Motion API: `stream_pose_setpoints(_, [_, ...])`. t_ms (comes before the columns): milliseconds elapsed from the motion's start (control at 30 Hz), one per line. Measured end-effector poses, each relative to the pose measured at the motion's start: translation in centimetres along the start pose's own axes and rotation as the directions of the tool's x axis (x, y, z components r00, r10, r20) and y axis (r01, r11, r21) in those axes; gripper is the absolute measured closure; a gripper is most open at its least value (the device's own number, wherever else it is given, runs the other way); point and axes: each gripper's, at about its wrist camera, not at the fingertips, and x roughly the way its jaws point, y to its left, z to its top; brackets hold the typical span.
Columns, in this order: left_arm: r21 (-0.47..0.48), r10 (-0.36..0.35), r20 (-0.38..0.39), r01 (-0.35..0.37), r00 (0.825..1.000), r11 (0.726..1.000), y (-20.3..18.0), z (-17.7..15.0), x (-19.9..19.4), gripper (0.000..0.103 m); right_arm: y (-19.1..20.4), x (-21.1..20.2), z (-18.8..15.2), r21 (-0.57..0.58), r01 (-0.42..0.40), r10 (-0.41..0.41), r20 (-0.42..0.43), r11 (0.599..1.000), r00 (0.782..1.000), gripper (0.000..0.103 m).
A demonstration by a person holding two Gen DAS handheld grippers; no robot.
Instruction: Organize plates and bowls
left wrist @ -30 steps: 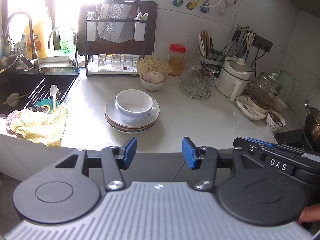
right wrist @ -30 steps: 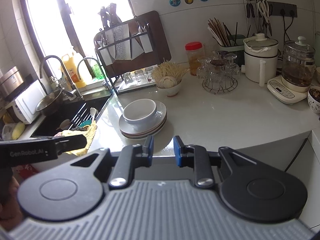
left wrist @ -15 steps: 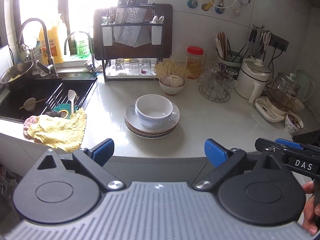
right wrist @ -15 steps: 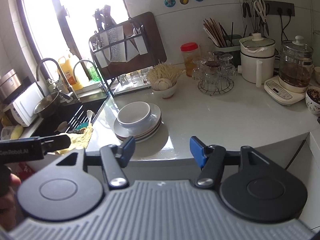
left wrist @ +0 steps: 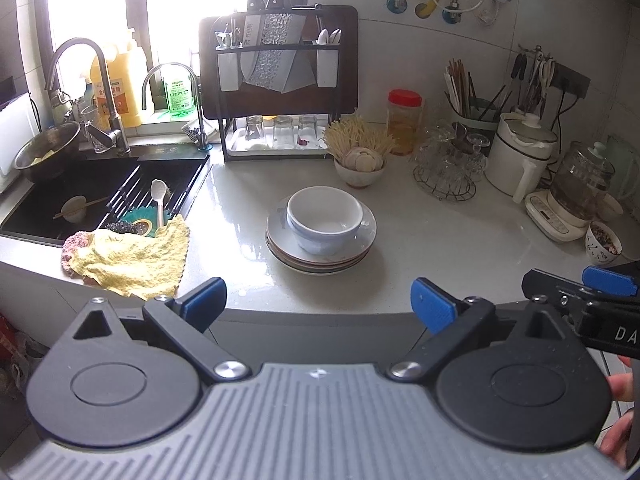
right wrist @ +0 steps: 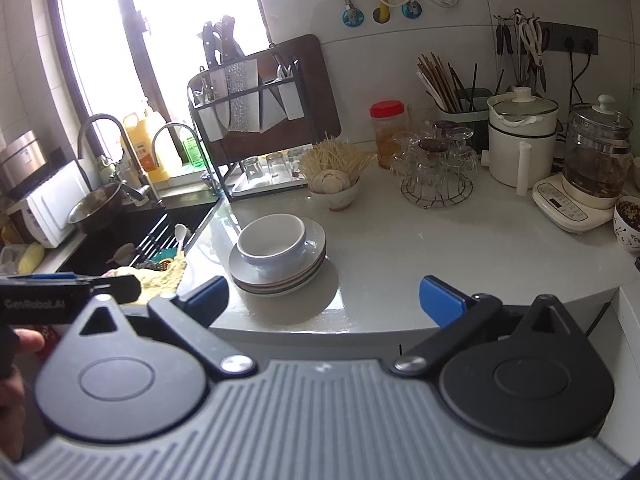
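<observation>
Blue pads tip both tongs. The left tongs (left wrist: 318, 300) stand spread wide with nothing between the pads. The right tongs (right wrist: 324, 298) are just opening, also with nothing between them. Both hang off the near edge of the counter (left wrist: 460, 240), pointing down and forward, well apart from any dish.

Ahead of them, between the two pairs and a little to the left in the right view, sits the bowl (left wrist: 325, 218), a white one, upright on a stack of plates (left wrist: 320, 256). The stack rests on the pale counter, near its front edge, with a yellow cloth (left wrist: 132, 256) to its left by the sink (left wrist: 80, 188) and a small bowl of garlic (left wrist: 360, 168) just behind it.

Risks, as I judge them: the bowl's glazed wall is smooth and curved, so pads closing on the rim alone could slip and drop it back onto the plates, chipping one. The bowl seems to sit off centre on the top plate, so a sideways nudge could slide it. Lifting the whole stack by one side could fan the plates out; they look unevenly seated already. The glasses on a wire stand (left wrist: 444, 172) to the right crowd any swing that way.
</observation>
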Motion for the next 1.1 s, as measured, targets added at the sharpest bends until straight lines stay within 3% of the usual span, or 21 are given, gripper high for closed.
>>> stream_pose_setpoints(200, [-0.041,-0.001,0.004,0.001,1.000,0.999,0.9,-0.2,-0.3,0.003,0.7,-0.1,-0.2,-0.019,0.006,-0.006,-0.015,1.000,1.000,0.000])
stream_pose_setpoints(700, [0.013,-0.003,-0.001,0.003,1.000,1.000,0.1,-0.3,0.3,0.003,0.5,0.4,-0.5,0.016,0.013,-0.013,-0.040,1.000,0.999,0.000])
stream_pose_setpoints(1100, [0.002,-0.036,-0.016,0.036,0.999,0.999,0.2,-0.6,1.0,0.003,0.4,0.5,-0.6,0.009,0.029,-0.029,-0.039,1.000,0.999,0.000])
